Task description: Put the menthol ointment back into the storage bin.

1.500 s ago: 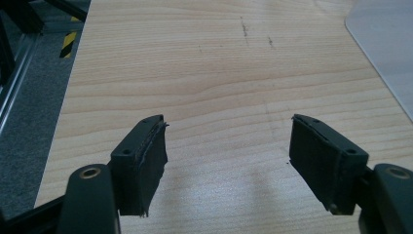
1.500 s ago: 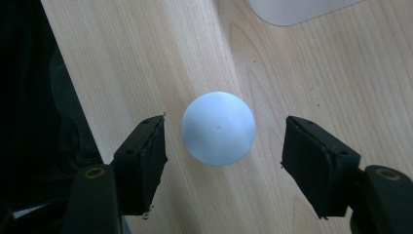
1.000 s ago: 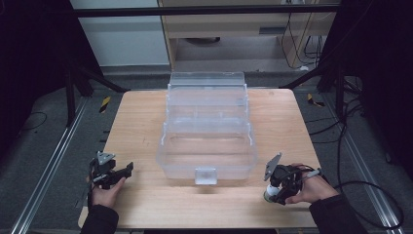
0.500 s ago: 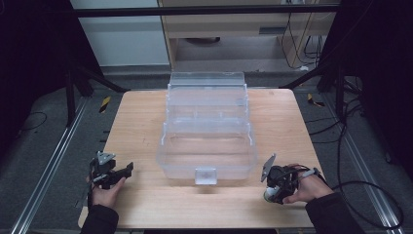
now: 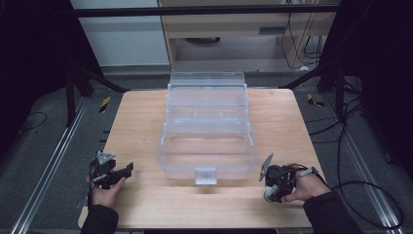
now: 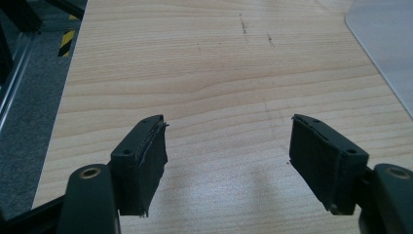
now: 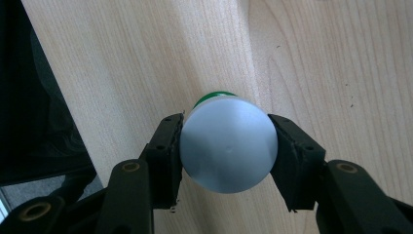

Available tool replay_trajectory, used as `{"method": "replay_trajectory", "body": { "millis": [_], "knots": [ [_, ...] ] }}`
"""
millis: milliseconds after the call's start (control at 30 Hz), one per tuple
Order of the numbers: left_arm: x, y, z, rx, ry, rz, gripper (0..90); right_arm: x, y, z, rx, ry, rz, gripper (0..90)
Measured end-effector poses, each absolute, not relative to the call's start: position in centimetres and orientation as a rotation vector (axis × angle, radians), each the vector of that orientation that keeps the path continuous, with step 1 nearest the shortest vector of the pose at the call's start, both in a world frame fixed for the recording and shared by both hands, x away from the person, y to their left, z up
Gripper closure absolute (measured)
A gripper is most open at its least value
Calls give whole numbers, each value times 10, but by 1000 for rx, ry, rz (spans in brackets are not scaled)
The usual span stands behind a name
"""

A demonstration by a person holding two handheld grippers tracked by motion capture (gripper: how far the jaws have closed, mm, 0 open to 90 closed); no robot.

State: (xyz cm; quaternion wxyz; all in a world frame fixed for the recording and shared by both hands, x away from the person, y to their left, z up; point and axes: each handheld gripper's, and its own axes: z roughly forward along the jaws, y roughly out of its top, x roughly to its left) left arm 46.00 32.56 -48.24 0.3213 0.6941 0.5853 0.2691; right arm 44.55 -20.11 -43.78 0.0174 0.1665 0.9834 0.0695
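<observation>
Left gripper (image 6: 226, 156): jaws spread, bare table (image 6: 195, 73) between | clear box (image 5: 207, 131): midway between both grippers | right gripper (image 7: 226, 151): jaws pinching white-capped bottle (image 7: 228, 148) across its cap; likely light, rigid, smooth, best held across the sides

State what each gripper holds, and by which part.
The right gripper clamps a white-capped container by the cap's sides. The left gripper is open, holding nothing.

right gripper (image 7: 229, 146) clamps white bottle (image 7: 228, 150) above wooden table (image 7: 146, 63)
</observation>
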Motion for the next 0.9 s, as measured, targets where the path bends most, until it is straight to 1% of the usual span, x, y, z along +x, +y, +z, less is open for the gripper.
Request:
{"method": "replay_trajectory", "body": {
  "millis": [300, 700, 900],
  "knots": [
    [461, 325, -483, 1829, 1539, 704, 292, 445, -202, -436, 556, 3060, 222, 504],
    [462, 323, -485, 1844, 1543, 691, 291, 444, -211, -410, 612, 3010, 329, 504],
    [463, 322, -485, 1852, 1541, 687, 291, 445, -213, -403, 627, 2992, 366, 504]
  ]
}}
